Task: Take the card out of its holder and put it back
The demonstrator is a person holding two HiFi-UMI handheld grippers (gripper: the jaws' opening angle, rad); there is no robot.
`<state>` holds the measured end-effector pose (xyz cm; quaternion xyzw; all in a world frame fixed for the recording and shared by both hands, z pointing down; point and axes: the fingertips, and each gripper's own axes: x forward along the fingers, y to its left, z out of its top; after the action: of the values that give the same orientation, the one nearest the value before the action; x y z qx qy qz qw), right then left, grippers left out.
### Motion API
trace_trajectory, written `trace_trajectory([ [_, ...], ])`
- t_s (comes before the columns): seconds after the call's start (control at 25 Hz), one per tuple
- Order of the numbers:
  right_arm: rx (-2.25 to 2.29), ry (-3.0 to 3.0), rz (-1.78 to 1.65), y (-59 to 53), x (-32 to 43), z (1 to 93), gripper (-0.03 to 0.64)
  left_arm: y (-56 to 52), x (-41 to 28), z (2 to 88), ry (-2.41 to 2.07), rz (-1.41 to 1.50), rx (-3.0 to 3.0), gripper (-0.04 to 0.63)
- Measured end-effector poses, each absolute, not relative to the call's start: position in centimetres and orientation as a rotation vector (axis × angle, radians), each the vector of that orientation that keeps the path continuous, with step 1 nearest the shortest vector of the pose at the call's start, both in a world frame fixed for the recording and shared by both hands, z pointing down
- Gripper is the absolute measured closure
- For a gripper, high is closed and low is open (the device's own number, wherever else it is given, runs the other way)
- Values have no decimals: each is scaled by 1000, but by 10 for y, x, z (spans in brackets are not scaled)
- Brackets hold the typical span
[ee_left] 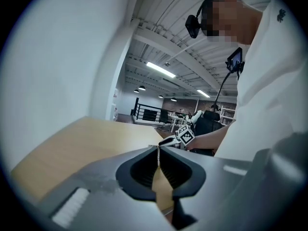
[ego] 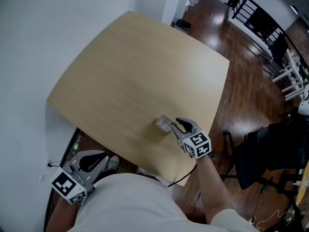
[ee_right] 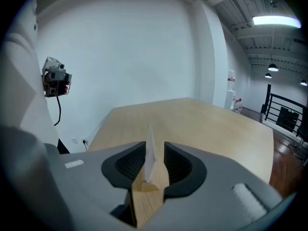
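A small white card (ego: 164,122) stands in its holder near the front edge of the light wooden table (ego: 130,66). My right gripper (ego: 175,125) reaches it from the right. In the right gripper view the card (ee_right: 149,158) rises edge-on between the jaws of the right gripper (ee_right: 154,147). It sits close to the left pad, and bare wood shows between it and the right pad. My left gripper (ego: 103,159) hangs low by the person's lap, off the table's front left edge. Its tips (ee_left: 157,148) meet with nothing between them.
A white wall runs along the table's left and far sides. A black office chair (ego: 270,149) stands on the dark wood floor to the right. A black railing (ego: 258,16) lies far back. A small device on a cable (ee_right: 57,81) hangs at the left.
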<state>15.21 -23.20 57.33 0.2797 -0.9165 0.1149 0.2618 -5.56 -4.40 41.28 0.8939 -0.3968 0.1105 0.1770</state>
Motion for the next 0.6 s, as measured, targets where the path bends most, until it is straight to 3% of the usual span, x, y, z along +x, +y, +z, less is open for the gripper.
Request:
trace_trajectory([
  [0.2,675,-2489,351,-235,145,588,499,-44,-58,415,-1177,331,2495,577],
  [0.44,627,-2509,354,-232,135,588,580,-41,-65,417,-1216,339,2465,577],
  [0.6,614,-2521,367,-230,135,589,586,-41,-66,423,-1224,350,2459,577],
])
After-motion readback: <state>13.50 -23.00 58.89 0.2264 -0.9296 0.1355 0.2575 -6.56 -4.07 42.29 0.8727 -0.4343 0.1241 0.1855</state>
